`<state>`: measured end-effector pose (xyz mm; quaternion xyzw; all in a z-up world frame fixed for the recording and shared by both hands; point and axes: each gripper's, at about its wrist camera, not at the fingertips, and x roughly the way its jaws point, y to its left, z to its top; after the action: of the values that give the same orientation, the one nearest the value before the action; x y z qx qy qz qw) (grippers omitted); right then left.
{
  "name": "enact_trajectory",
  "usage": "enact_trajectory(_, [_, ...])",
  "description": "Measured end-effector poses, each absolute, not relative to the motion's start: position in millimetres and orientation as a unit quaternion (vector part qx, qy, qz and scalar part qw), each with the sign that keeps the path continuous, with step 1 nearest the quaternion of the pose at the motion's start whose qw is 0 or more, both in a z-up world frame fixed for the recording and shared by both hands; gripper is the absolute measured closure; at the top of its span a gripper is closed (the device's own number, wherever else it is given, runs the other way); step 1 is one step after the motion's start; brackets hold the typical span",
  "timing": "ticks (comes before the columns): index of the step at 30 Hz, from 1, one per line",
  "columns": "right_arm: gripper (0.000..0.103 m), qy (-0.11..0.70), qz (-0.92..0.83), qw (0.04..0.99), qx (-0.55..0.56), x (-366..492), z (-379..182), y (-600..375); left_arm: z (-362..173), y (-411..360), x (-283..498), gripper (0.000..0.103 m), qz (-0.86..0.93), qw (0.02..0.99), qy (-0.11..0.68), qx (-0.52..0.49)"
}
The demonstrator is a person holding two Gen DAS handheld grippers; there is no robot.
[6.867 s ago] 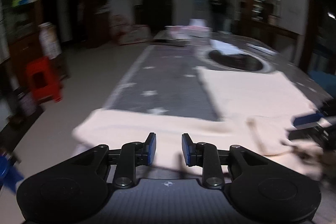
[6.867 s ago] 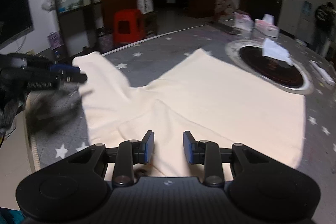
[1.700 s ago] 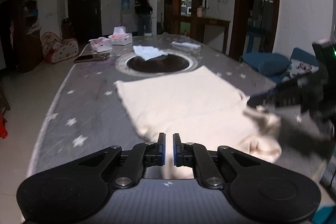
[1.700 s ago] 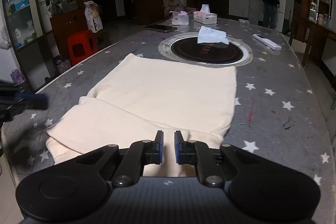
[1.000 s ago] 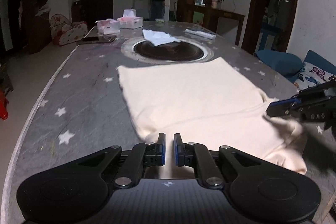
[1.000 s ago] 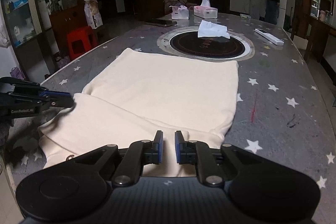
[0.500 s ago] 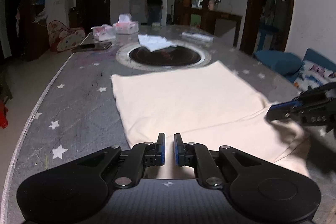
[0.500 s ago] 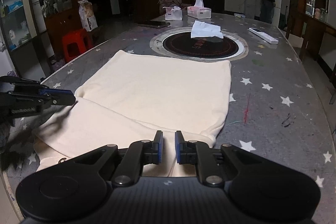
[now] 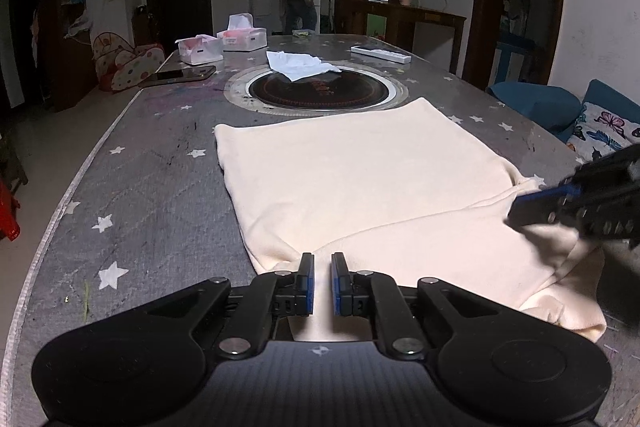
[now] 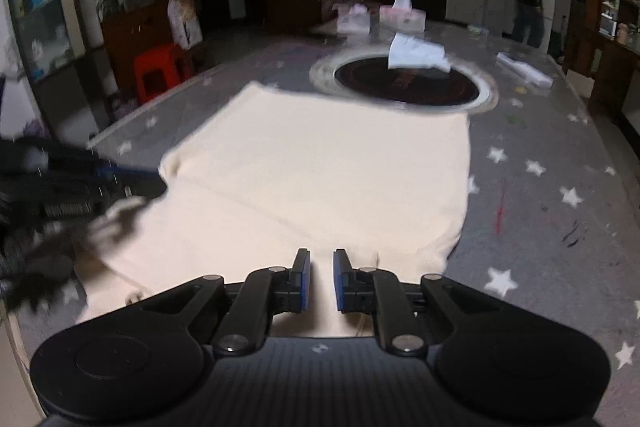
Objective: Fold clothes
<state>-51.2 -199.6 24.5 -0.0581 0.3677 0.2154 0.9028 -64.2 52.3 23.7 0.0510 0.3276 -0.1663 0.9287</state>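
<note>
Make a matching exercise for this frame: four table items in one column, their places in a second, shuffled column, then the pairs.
Things:
1. cream garment
2. crumpled tissue
3. phone
4. remote control

Places:
A. far right side of the table, beyond the round inset
B. on the round inset's far rim
C. spread flat on the near half of the table
D. left of the round inset, near the table edge

Pairs: 1-C, 2-B, 3-D, 4-A
</note>
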Motion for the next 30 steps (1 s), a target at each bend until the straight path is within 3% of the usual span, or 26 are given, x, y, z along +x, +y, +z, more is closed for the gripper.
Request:
enact_trajectory(4, [0.091,0.362,0.217,0.905,-0.058,-58.5,30.2,-202.1,28.4,50.4,-70.6,0.091,-0.17,0.929,0.324,0.055])
enact_trajectory(7, [0.078,0.358,0.22,0.905,-0.066,-65.6,33.5,-204.5,30.3,46.0,-79.1,0.091,-0.183,0.928,0.32,0.061])
enact_trajectory(19, [0.078,0.358,0.248,0.894,-0.107,-96.3,28.5,-201.0,34.6,18.6,-132.1,0.084,-0.258,0.909,0.31,0.103])
enact_trajectory(22, [0.077,0.354,0.249,0.894,-0.115,-102.7,29.7,-202.6,38.0,14.3,-148.8,0.08,-0.279,0.904,0.302,0.116])
enact_trajectory(26, [0.074,0.349,0.253,0.894,-0.121,-114.0,37.7,-208.9,43.5,15.9,-167.4,0.064,-0.288,0.902,0.287,0.145])
enact_trajectory(30, [0.072,0.349,0.254,0.892,-0.132,-125.2,41.6,-216.7,41.7,16.7,-180.9,0.062,-0.292,0.896,0.277,0.189])
